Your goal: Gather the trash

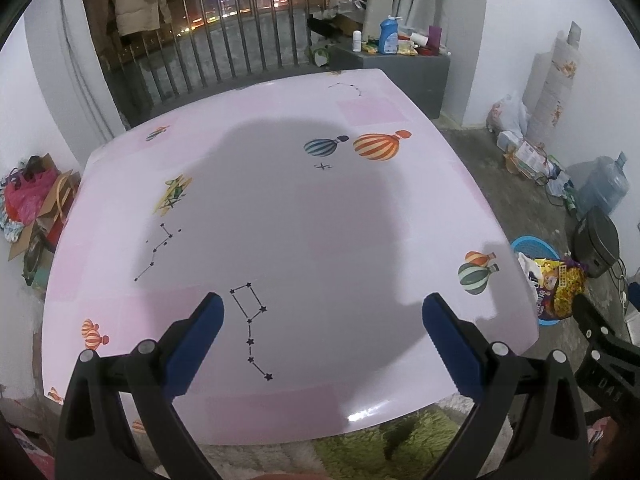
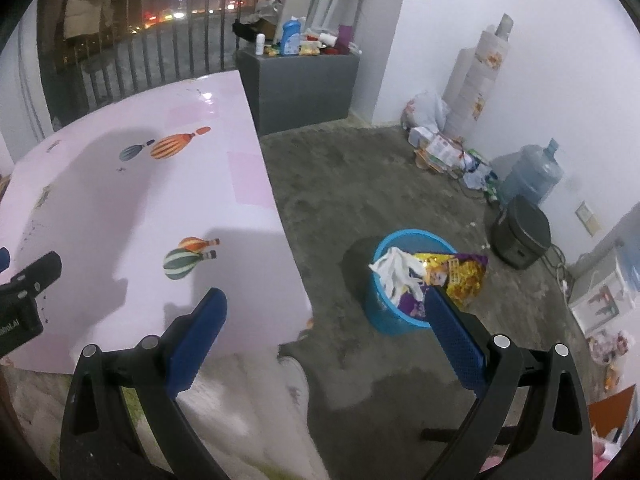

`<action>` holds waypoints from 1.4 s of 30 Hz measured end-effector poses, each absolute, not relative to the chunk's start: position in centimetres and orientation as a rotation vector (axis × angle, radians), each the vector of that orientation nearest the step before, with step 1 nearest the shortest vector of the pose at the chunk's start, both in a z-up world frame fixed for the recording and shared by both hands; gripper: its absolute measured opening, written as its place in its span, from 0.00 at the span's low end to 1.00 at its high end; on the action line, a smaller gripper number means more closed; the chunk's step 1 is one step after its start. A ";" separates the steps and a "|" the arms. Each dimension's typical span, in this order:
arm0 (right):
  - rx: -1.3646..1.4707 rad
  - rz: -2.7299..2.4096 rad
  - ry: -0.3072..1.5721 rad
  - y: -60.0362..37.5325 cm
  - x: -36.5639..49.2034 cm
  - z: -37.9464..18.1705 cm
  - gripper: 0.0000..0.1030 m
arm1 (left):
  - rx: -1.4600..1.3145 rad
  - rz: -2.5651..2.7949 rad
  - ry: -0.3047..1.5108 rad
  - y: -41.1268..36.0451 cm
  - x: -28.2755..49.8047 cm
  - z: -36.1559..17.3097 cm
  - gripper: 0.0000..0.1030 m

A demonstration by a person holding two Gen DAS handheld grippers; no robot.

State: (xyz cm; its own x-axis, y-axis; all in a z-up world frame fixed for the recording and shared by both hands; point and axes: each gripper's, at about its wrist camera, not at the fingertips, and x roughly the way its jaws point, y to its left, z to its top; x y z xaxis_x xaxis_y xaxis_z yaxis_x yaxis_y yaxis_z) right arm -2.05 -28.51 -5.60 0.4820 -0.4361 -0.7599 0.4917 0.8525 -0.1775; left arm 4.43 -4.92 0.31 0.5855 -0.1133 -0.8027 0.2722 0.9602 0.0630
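A blue trash basket (image 2: 382, 318) stands on the concrete floor right of the table; it also shows in the left wrist view (image 1: 530, 246). It holds a white crumpled paper (image 2: 396, 270) and a yellow and purple snack bag (image 2: 460, 276). My right gripper (image 2: 324, 306) is open and empty, held above the floor beside the table's right edge, near the basket. My left gripper (image 1: 322, 312) is open and empty over the near part of the pink table (image 1: 280, 208), which bears only printed balloons and stars.
A grey cabinet (image 2: 304, 80) with bottles stands behind the table. A water jug (image 2: 532, 174), a black appliance (image 2: 520, 232) and bags lie along the right wall. A railing (image 1: 240, 52) runs at the back. A green rug (image 1: 400, 444) lies below the table's front edge.
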 end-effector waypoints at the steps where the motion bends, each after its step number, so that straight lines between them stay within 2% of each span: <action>1: 0.071 -0.568 0.906 -28.6 -2.2 -5.6 0.92 | 0.189 -0.228 0.919 -5.1 4.4 0.3 0.95; 42: 0.095 -0.612 0.893 -28.3 -3.1 -4.9 0.92 | 0.226 -0.253 0.899 -6.1 3.6 0.9 0.95</action>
